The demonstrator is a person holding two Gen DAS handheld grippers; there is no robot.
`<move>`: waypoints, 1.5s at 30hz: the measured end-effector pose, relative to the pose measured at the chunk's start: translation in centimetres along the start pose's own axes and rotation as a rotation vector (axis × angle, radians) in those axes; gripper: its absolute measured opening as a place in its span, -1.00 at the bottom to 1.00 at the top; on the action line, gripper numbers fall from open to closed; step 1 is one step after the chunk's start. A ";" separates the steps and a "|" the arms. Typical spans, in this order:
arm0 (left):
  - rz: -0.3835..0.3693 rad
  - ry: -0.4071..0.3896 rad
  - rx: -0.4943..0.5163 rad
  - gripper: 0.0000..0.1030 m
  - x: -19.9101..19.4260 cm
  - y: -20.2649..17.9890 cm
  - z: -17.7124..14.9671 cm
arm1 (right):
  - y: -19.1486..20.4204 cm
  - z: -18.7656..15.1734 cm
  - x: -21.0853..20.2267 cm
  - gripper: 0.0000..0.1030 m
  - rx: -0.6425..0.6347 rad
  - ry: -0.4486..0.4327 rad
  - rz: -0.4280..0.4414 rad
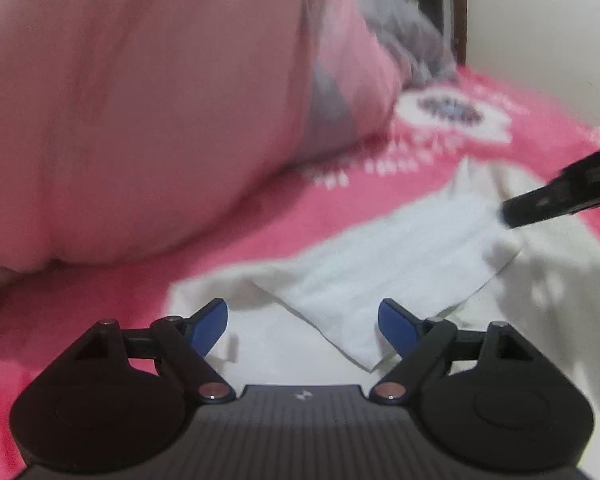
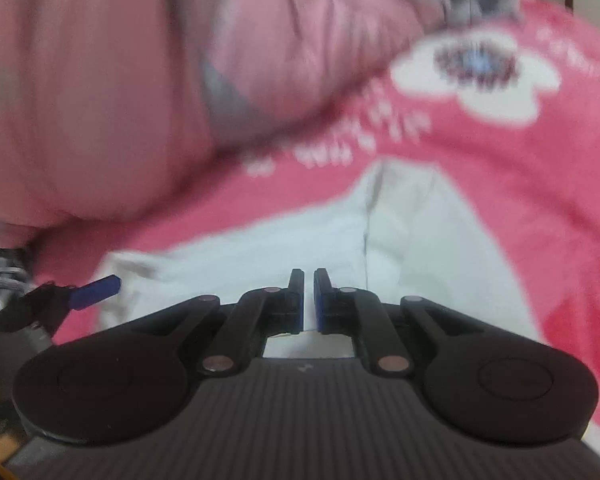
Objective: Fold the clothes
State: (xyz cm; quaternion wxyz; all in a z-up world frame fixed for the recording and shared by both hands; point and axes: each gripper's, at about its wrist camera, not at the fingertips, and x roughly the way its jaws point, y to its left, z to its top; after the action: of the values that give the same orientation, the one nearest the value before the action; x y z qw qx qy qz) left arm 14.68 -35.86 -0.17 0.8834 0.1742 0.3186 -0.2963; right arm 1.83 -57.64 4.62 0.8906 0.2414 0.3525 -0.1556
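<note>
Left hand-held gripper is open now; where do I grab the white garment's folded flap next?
Take the flap's pointed near corner, coming straight ahead from the left hand-held gripper. That corner points toward its open jaws, with its edge lying loose on the layer beneath, I think.

A bright pink bedspread (image 1: pixel 284 216) covers the bed, printed with a white flower (image 1: pixel 452 114) at about 2 o'clock in the left wrist view; the flower's centre is dark and bluish, and rows of small white marks run below it toward 7 o'clock. A large pale pink quilt (image 1: pixel 140 112) is heaped from 9 to 12 o'clock, resting on the bedspread, with a grey patch along its lower fold. Grey cloth (image 1: pixel 396 36) lies bunched behind it at 1 o'clock. A dark wooden frame (image 1: pixel 452 4) stands upright against the cream wall (image 1: pixel 540 24).
</note>
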 end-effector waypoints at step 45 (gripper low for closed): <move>-0.455 0.086 -0.217 0.29 -29.7 -1.5 -30.7 | 1.5 -43.1 -27.7 -0.12 0.608 -0.109 0.230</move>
State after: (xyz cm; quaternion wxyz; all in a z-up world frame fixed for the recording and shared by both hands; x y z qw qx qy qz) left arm -18.89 -9.51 -3.15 0.7930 0.0146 0.4168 -0.4441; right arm -40.86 -30.15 -2.81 0.8071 0.5257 0.2121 -0.1649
